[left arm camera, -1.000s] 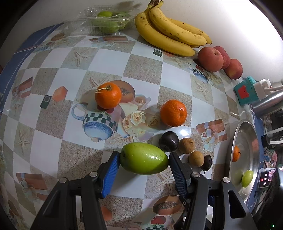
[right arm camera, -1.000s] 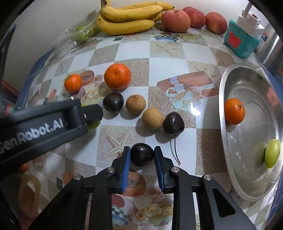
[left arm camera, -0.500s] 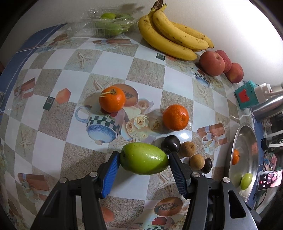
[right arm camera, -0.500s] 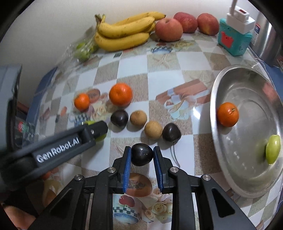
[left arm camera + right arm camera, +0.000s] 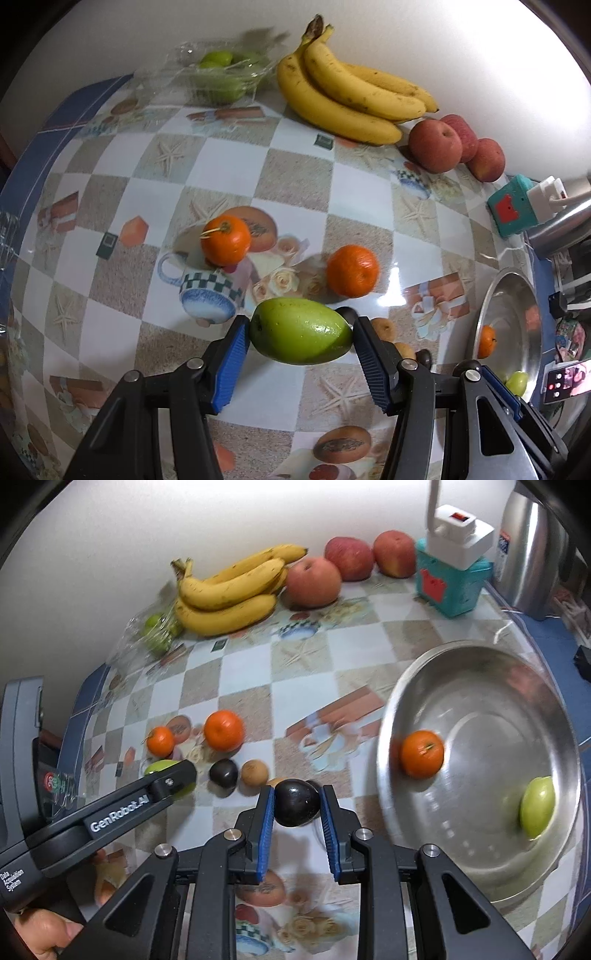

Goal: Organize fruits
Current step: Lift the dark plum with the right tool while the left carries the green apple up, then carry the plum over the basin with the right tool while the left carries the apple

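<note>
Plum: the dark plum (image 5: pixel 296 802) sat clamped between the pads of the right claw (image 5: pixel 297 808), lifted clear of the worktop (image 5: pixel 303 657).
Mango: the green mango (image 5: pixel 301 330) was gripped end to end by the left claw (image 5: pixel 300 345), its long axis running across from pad to pad, also off the surface.
Bowl: the steel bowl (image 5: pixel 461 653) lay to the right of both claws and slightly farther back, holding an orange (image 5: pixel 422 753) at its left side and a green fruit (image 5: pixel 537 806) at its near right.
Key relation: the right claw was judged the nearer to the bowl; the plum needed only to travel right over the left rim.
Open room: the bowl's centre and far side were bare, so a drop there looked free of the two fruits.
Edges: the bowl's raised left rim stood between plum and floor of the bowl.
Left on worktop: two oranges (image 5: pixel 224 730), a dark fruit (image 5: pixel 223 773) and a brown one (image 5: pixel 255 772) lay left of the plum; bananas (image 5: pixel 229 594) and apples (image 5: pixel 314 581) stood far against the wall.
</note>
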The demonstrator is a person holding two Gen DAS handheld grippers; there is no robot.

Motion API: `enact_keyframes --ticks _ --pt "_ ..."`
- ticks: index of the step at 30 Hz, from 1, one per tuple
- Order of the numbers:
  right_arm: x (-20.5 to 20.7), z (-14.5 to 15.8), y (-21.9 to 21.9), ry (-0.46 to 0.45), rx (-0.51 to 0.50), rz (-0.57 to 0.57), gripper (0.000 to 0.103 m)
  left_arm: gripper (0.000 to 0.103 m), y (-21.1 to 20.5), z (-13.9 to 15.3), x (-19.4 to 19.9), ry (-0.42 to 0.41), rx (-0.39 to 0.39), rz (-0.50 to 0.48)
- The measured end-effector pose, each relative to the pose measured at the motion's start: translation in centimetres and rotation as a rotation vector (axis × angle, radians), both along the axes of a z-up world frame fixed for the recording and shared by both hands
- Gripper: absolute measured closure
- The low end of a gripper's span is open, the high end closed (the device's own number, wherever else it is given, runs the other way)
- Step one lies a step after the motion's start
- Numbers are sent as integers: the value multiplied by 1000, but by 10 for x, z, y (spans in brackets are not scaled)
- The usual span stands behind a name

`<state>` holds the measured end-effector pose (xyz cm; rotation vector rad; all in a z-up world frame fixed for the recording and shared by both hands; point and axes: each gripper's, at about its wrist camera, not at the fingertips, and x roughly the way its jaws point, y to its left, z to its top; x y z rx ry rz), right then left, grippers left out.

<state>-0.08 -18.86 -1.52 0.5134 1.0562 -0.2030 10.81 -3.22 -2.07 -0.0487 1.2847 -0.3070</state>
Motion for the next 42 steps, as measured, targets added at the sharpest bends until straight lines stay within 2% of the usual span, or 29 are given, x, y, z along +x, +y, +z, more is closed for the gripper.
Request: enact_keyframes --ticks 20,28,33,42 --pt "-51 -1 -92 -7 14 -246 77 42 -73 28 -38 -50 -53 -199" --pt "-73 -10 -124 11 32 -346 77 42 -113 35 -65 -72 -55 -325" --pt "-86 -16 -140 13 54 -400 77 42 -144 30 -86 -52 -88 -434" --pt "-95 -14 -149 -21 66 -424 77 42 -171 15 -103 -77 -59 -529"
